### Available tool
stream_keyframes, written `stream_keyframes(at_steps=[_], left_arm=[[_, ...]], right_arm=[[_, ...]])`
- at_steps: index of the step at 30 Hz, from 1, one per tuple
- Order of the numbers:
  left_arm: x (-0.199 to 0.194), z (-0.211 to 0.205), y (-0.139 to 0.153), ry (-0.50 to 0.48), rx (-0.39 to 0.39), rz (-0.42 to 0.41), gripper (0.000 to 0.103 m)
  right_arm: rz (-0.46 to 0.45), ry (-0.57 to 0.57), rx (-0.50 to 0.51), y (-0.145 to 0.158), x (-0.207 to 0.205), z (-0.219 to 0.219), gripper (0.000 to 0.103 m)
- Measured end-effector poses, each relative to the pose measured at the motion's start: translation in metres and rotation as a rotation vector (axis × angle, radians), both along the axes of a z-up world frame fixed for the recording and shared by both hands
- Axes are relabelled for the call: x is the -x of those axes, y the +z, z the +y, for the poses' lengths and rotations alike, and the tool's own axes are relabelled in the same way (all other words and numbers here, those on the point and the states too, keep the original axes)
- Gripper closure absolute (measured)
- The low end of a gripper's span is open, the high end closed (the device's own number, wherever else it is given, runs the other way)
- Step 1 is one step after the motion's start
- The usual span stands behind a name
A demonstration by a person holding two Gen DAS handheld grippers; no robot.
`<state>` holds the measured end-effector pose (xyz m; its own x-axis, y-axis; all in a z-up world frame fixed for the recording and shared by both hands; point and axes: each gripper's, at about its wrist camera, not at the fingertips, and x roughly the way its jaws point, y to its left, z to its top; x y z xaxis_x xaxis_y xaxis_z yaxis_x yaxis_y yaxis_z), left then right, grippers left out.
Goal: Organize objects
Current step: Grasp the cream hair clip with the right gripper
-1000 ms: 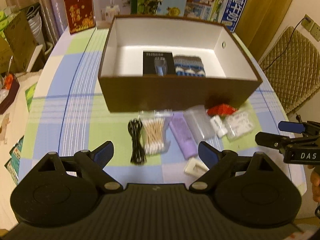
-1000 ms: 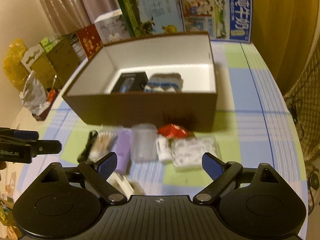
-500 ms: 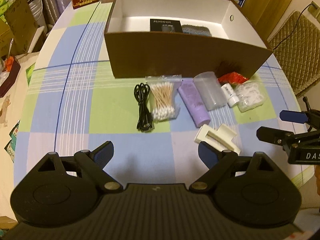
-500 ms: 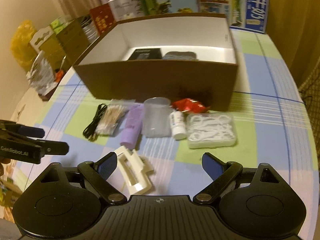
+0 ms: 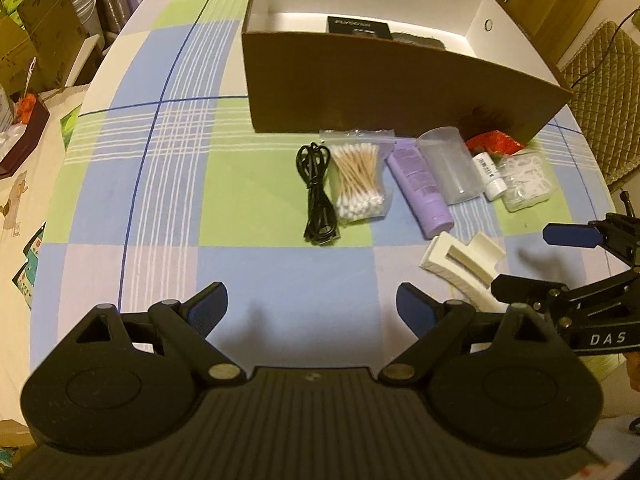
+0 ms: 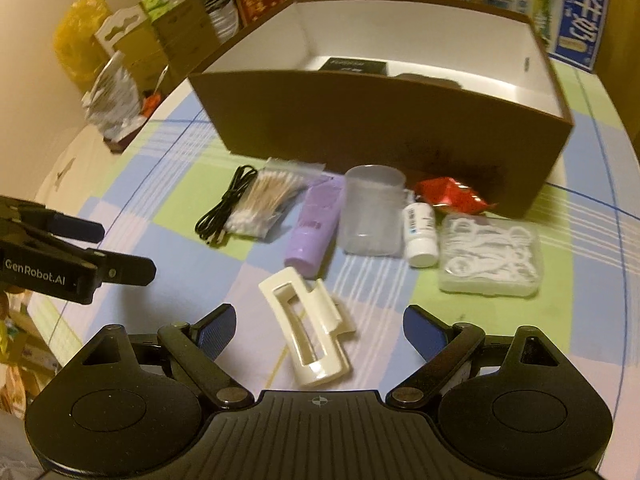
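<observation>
- Brown cardboard box (image 5: 400, 88) with a white inside stands at the far middle of the table (image 5: 160, 208), which wears a blue, green and white checked cloth.
- Inside the box, against its far side, lie a black packet (image 5: 358, 26) and a dark knitted item (image 6: 430, 79), only partly seen over the near wall.
- Just in front of the box a row of small things lies on the cloth: a coiled black cable (image 5: 318, 196), a clear bag of cotton swabs (image 5: 358, 180), a purple tube (image 5: 420, 188), a clear plastic cup (image 5: 450, 168) on its side, a small white bottle (image 5: 490, 176), a red wrapper (image 5: 494, 144) touching the box wall, and a clear case of floss picks (image 5: 526, 180).
- A cream hair clip (image 6: 310, 336) lies apart from the row, nearer the cameras, between the row and the right claw.
- The left claw (image 5: 312, 304) hangs above bare cloth with its fingers spread wide, holding nothing.
- The right claw (image 6: 320, 326) is also spread wide and holds nothing; the hair clip lies between its blue pads (image 6: 418, 326) in the right wrist view, though I cannot tell whether they touch it.
- Cartons and printed boxes (image 6: 576, 12) stand behind the brown box at the table's far edge.
</observation>
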<state>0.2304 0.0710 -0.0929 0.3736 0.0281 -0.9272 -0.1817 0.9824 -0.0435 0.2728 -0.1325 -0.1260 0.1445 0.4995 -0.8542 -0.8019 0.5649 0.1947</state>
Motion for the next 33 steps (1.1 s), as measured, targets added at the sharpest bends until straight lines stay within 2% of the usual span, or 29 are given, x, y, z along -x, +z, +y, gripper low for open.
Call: stream_keyframes(at_steps=[10, 21, 24, 25, 30, 33], left_arm=[[-0.001, 0.007, -0.011, 0.010, 0.003, 0.015, 0.014], [-0.003, 0.010, -0.014, 0.009, 0.004, 0.014, 0.014], [-0.005, 0.011, -0.014, 0.006, 0.006, 0.009, 0.014], [-0.006, 0.011, -0.014, 0.004, 0.006, 0.007, 0.014], [-0.012, 0.010, -0.014, -0.003, 0.008, -0.004, 0.014], [-0.017, 0.011, -0.014, -0.006, 0.009, -0.014, 0.014]], right_arm=[[-0.039, 0.112, 0.052, -0.025, 0.008, 0.022, 0.039], [-0.093, 0.143, 0.099, -0.040, 0.010, 0.031, 0.046], [-0.095, 0.145, 0.107, -0.043, 0.009, 0.031, 0.053], [-0.092, 0.146, 0.107, -0.043, 0.009, 0.031, 0.060], [-0.105, 0.141, 0.102, -0.041, 0.009, 0.027, 0.062], [-0.090, 0.101, 0.079, -0.033, 0.003, 0.019, 0.062]])
